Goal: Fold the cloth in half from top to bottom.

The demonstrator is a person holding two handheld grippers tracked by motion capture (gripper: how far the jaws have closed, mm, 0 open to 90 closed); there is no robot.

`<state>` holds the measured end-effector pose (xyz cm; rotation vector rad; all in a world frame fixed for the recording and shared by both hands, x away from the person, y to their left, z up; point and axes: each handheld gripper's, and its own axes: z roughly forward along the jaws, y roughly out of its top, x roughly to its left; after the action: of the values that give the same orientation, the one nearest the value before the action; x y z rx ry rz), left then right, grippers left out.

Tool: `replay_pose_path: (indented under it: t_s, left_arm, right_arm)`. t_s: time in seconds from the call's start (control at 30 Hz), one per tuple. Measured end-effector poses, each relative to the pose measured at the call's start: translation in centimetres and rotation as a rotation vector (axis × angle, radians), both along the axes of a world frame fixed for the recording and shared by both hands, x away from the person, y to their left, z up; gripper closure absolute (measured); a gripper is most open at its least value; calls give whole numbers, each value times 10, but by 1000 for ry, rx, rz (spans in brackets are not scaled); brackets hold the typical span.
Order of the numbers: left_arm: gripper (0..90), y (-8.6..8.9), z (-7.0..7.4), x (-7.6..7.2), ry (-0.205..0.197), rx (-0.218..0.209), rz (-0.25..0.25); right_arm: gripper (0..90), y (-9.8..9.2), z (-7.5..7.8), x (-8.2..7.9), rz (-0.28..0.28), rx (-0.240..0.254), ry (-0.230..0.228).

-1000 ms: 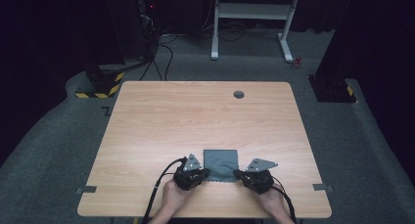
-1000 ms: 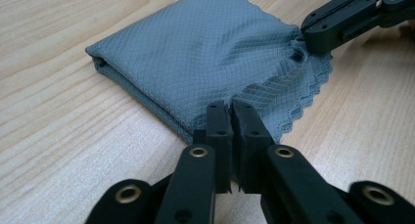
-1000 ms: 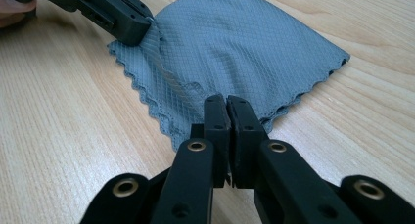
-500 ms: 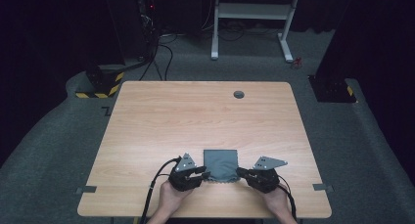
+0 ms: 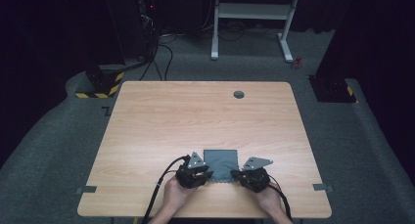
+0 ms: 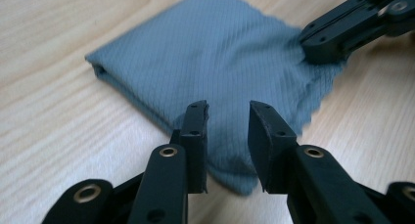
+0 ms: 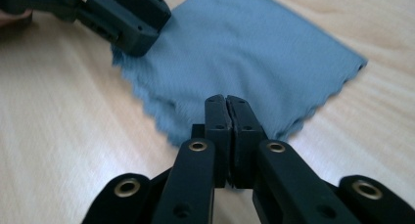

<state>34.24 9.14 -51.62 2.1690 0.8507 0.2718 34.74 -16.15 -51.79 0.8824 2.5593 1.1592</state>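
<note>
High view first: a folded grey-blue cloth [image 5: 221, 164] lies flat near the front edge of the table [image 5: 147, 136], about midway along it, and both hands work at its near corners. At the cloth's left near corner, the left gripper [image 6: 227, 131] has just been opening; its jaws now stand apart with the corner lying under and between them, the pads not pressing on it. The right gripper [image 7: 226, 117] is a different story: jaws pressed together at the cloth's right near corner, and from the left gripper view that looks like a pinch on the pinked edge, though whether fabric is really caught I cannot tell for sure. My read is that a fold is done and the left corner is being let go. To do it well, lift the open left jaws straight off so the layers do not drag, keep the right side steady until the left is clear, then release it too and leave the edges squared. The tabletop is pale wood grain with rounded corners, a small round cable hole [image 5: 239, 94] near the far edge and strips of tape [image 5: 86, 189] at the near corners. Beyond it lie grey carpet, a white metal stand [image 5: 254, 13], loose cables, and yellow-and-black striped blocks [image 5: 105, 82] in a dark room.
</note>
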Motion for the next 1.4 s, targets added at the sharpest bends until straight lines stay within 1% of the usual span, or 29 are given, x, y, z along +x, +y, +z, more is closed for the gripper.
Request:
replay_pose_path:
  t_s: [0.03, 0.07, 0.17, 0.23, 0.27, 0.33, 0.43, 0.53, 0.6, 0.67, 0.73, 0.77, 0.83, 0.87, 0.9, 0.97, 1.0, 1.07, 1.17, 1.27, 1.33, 1.4]
  left_arm:
    - [692, 0, -1, -2, -1, 7, -6]
    - [691, 1, -1, -4, -5, 5, -9]
    - [692, 5, -2, -8, -5, -2, -16]
    - [692, 7, -3, -10, -17, -1, -18]
    - [692, 8, -3, -11, -20, 8, -14]
    - [691, 12, -5, -12, -9, -8, -12]
    - [689, 16, -5, -15, -9, -20, -3]
    - [689, 17, -5, -17, -12, -11, -4]
    - [689, 18, -5, -18, -21, -3, -3]
    - [689, 19, -5, -20, -29, 1, 2]
    - [683, 20, -6, -21, -27, -5, 7]
    - [677, 22, -5, -21, -18, -12, 12]
    - [637, 26, -3, -19, 14, -32, 30]
    - [609, 28, -1, -19, 14, -50, 41]
    - [590, 31, 2, -16, 11, -65, 56]
    - [571, 33, 7, -12, 2, -71, 83]
    - [561, 34, 10, -8, -11, -67, 96]
    - [553, 34, 12, 1, -21, -56, 123]
    - [527, 33, 13, 20, -5, -58, 178]
    - [505, 29, 13, 38, 8, -55, 216]
    - [491, 25, 13, 48, 18, -65, 234]
    - [483, 19, 14, 58, 18, -48, 238]
  right_arm:
    - [862, -1, -1, -4, 4, -10, -4]
    - [856, -3, -2, -6, 12, -17, -16]
    - [848, -7, -2, -12, 16, -28, -27]
    - [835, -9, -3, -14, 14, -26, -29]
    - [829, -11, -3, -15, 14, -22, -30]
    - [819, -13, -4, -16, 11, -13, -32]
    - [781, -11, -4, -19, 18, -26, -50]
    - [749, -10, -4, -20, 22, -34, -57]
    - [732, -9, -4, -21, 19, -38, -55]
    - [709, -9, -4, -22, 21, -33, -57]
    - [697, -10, -4, -22, 18, -30, -58]
    - [697, -11, -4, -22, 16, -29, -57]
    - [708, -15, -3, -22, -4, -8, -67]
    - [717, -19, -2, -20, -24, 19, -60]
    - [731, -22, 0, -18, -40, 35, -53]
    - [756, -27, 2, -12, -67, 54, -46]
    - [766, -28, 3, -8, -82, 60, -39]
    - [776, -29, 4, 1, -102, 62, -29]
    - [783, -27, 6, 16, -123, 56, -22]
    - [784, -24, 9, 32, -154, 65, -7]
    - [781, -22, 11, 43, -168, 67, -1]
    - [774, -17, 13, 54, -179, 56, 0]
